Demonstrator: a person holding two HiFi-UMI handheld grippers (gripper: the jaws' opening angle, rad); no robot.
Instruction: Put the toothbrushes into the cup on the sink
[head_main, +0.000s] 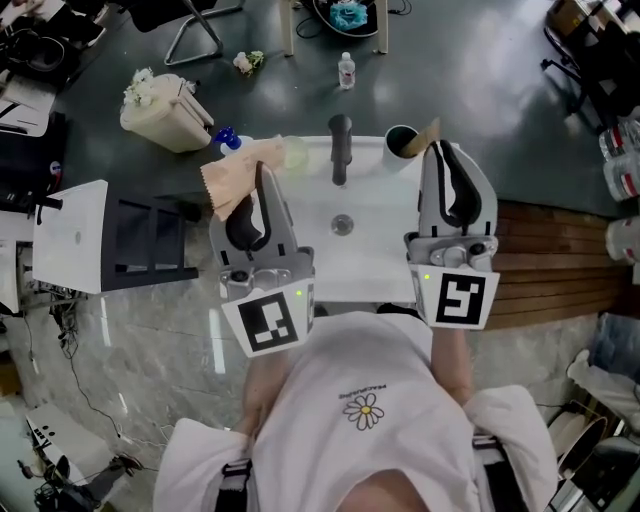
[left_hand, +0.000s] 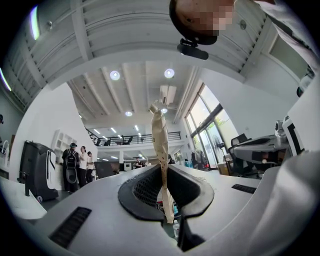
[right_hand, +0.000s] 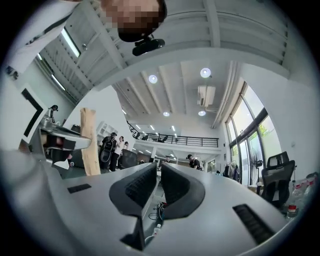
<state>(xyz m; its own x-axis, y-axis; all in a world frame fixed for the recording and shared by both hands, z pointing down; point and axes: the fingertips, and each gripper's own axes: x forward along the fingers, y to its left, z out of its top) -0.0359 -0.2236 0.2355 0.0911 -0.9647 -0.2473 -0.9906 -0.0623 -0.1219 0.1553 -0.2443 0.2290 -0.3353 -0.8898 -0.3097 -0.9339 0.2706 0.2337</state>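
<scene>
In the head view both grippers are raised over the white sink (head_main: 375, 262) and point up. My left gripper (head_main: 262, 185) is shut on a tan paper-wrapped toothbrush (head_main: 238, 172). In the left gripper view the toothbrush (left_hand: 160, 145) stands up edge-on from between the jaws of the left gripper (left_hand: 162, 172). A dark cup (head_main: 398, 141) sits at the sink's far right corner, with another tan wrapped piece (head_main: 428, 135) leaning out of it. My right gripper (head_main: 447, 160) is just right of the cup. In its own view the right gripper (right_hand: 157, 175) has its jaws together on nothing.
A dark faucet (head_main: 340, 150) stands at the back middle of the sink. A cream bin (head_main: 165, 115) and a water bottle (head_main: 346, 70) are on the dark floor beyond. A white shelf unit (head_main: 75, 235) is at the left, wooden slats (head_main: 550, 260) at the right.
</scene>
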